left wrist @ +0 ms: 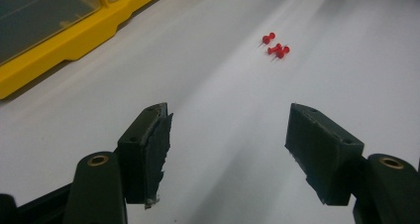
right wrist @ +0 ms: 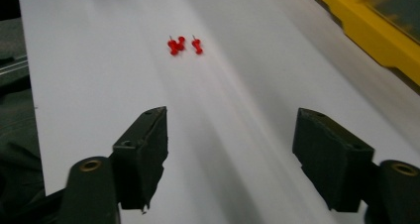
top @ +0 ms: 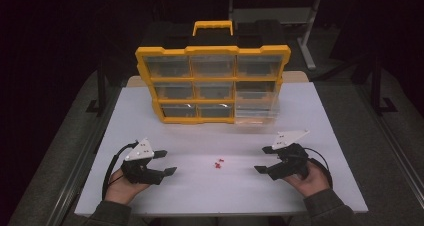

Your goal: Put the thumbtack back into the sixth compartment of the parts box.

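A small cluster of red push pins [top: 218, 163] lies on the white table [top: 210, 191], midway between my two grippers. My left gripper [top: 165, 162] rests low at the table's left front, jaws open and empty, pointing toward the pins [left wrist: 275, 46]. At the right front my right gripper [top: 264, 159] faces the same pins [right wrist: 182, 45] from the other side, jaws apart with nothing between them. A yellow organizer box [top: 212, 83] with clear drawers stands upright at the back of the table; its yellow frame [left wrist: 64, 45] edges the left gripper view and also the right gripper view [right wrist: 369, 30].
The organizer carries a yellow handle [top: 213, 26] on top. Dark floor and table legs surround the table. A black cable [top: 111, 168] loops from the left gripper near the table's left edge.
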`<state>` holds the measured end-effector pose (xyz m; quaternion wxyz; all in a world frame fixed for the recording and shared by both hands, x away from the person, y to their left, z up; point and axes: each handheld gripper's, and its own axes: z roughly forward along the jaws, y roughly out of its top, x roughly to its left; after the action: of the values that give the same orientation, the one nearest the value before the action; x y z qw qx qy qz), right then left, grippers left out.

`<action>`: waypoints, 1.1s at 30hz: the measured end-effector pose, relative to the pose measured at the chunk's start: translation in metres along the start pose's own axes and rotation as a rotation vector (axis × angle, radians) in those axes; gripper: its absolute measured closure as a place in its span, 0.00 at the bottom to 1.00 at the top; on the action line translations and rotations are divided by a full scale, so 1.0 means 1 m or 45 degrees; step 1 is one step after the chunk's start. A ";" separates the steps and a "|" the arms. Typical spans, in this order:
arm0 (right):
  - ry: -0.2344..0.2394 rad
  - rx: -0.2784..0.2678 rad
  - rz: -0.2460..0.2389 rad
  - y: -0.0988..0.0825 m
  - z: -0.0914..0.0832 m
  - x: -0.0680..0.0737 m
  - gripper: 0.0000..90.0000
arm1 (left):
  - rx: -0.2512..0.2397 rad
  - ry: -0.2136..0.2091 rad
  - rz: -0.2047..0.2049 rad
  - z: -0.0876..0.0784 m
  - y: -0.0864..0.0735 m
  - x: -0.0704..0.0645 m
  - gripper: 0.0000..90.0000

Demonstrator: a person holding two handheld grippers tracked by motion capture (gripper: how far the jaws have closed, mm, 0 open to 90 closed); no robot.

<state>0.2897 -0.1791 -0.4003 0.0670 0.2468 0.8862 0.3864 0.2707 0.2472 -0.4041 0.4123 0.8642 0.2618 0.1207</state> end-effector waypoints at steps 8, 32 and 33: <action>0.030 0.044 -0.070 0.025 0.021 0.002 0.42 | -0.012 0.016 -0.001 -0.001 -0.002 0.000 0.36; 0.146 0.173 -0.199 0.063 0.094 0.012 0.64 | -0.008 0.039 0.013 0.000 -0.009 0.002 0.36; 0.146 0.176 -0.204 0.063 0.097 0.012 0.65 | -0.010 0.039 0.016 -0.001 -0.009 0.002 0.36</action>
<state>0.3339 -0.0738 -0.4211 0.0298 0.1567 0.9299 0.3314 0.2692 0.2535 -0.4103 0.4109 0.8623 0.2622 0.1376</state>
